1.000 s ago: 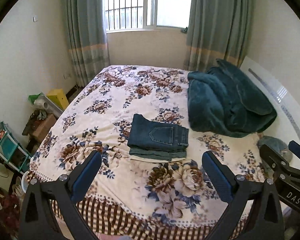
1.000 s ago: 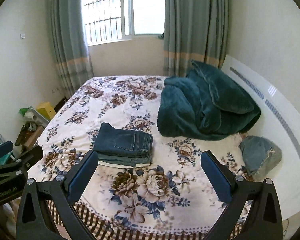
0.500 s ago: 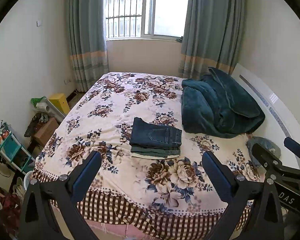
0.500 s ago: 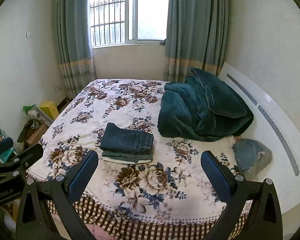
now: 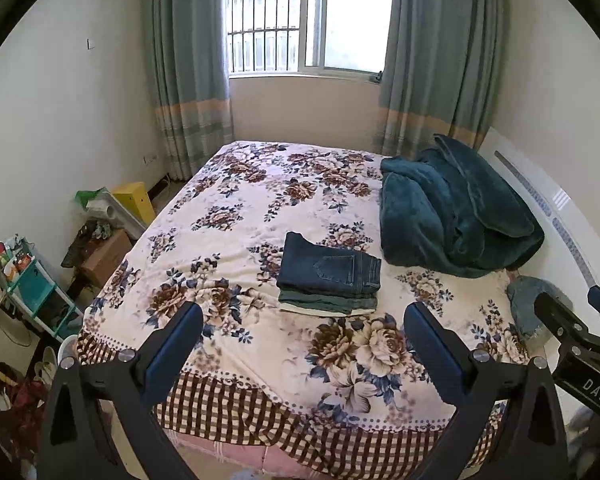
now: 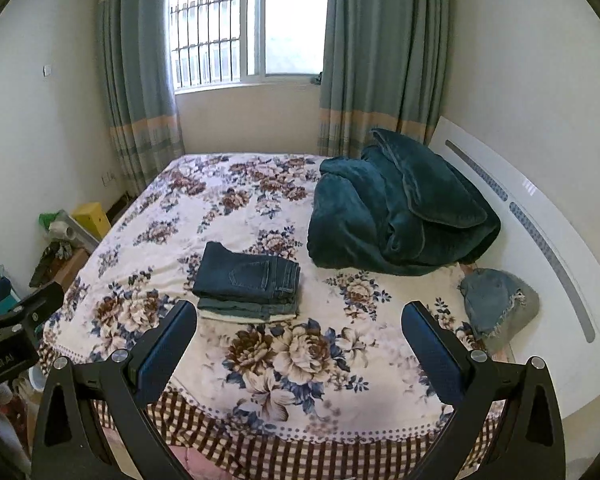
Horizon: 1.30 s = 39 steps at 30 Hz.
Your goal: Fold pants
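STEP: fold looks finished | ITEM: dark blue denim folded pants [image 5: 329, 269] top a small stack mid floral-quilted bed [image 5: 228, 216] | left hand-held gripper [image 5: 302, 334] spread, empty | right hand-held gripper [image 6: 298, 332] spread, empty | NEXT: likely fetch the crumpled faded denim garment [image 6: 498, 300] by the headboard.

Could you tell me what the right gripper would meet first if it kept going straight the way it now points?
Probably the floral bedspread: the right gripper, jaws open and empty, aims just below and right of the folded jeans stack. Depth is hard to judge.
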Motion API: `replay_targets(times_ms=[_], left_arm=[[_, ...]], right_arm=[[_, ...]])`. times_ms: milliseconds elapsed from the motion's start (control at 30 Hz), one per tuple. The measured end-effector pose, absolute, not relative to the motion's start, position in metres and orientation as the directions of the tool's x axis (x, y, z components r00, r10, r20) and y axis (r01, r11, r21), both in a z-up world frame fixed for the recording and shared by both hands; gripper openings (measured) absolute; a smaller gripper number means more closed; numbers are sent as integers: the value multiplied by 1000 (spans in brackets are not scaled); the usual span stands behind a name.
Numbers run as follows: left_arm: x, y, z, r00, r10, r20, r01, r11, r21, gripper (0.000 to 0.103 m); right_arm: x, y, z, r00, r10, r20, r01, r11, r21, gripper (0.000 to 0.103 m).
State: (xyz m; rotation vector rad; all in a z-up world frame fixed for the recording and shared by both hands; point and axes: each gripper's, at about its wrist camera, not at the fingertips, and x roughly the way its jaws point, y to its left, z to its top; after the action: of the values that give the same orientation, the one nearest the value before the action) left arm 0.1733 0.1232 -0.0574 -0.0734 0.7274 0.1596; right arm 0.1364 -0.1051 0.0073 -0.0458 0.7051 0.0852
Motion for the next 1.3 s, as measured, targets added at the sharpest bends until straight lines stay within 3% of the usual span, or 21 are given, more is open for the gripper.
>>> replay_targets(times_ms=[1300], left_arm=[[193,127,-53,726,130,-675,-177,984,0,103]], right_arm=[[164,-92,3,739,103,-666,-132,991,7,103]])
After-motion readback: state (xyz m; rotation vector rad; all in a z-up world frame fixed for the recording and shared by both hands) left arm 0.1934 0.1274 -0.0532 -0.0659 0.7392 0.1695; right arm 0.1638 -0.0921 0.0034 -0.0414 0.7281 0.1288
